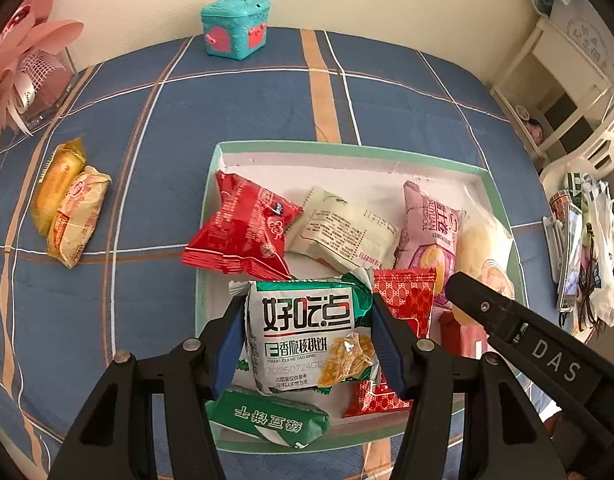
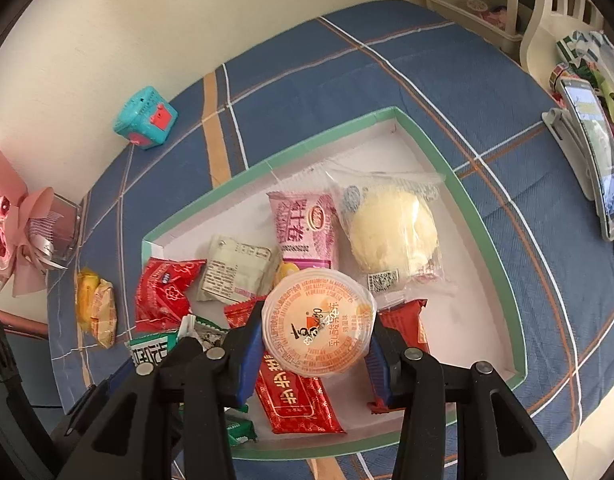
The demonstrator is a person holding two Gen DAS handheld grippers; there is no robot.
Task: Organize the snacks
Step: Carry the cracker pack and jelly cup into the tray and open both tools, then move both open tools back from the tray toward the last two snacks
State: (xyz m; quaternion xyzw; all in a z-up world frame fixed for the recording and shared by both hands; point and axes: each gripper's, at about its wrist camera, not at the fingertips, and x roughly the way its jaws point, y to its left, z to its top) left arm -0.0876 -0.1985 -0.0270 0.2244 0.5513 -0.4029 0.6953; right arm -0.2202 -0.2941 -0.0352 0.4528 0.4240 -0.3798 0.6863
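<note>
A shallow white box with a green rim (image 1: 347,148) (image 2: 483,224) lies on the blue plaid cloth and holds several snack packs. My left gripper (image 1: 307,340) is shut on a green-and-white walnut cookie pack (image 1: 307,336) and holds it over the box's near left part. My right gripper (image 2: 317,344) is shut on a round orange-lidded jelly cup (image 2: 319,322) above the red packs in the box. The right gripper's arm shows at the right of the left wrist view (image 1: 547,344). Two yellow-orange packs (image 1: 67,204) (image 2: 97,308) lie on the cloth left of the box.
A teal toy chest (image 1: 235,26) (image 2: 145,118) stands at the cloth's far edge by the wall. A pink bouquet (image 1: 23,76) (image 2: 19,220) is at the far left. A phone on a stand (image 2: 591,156) and bags sit to the right, beside white furniture (image 1: 563,92).
</note>
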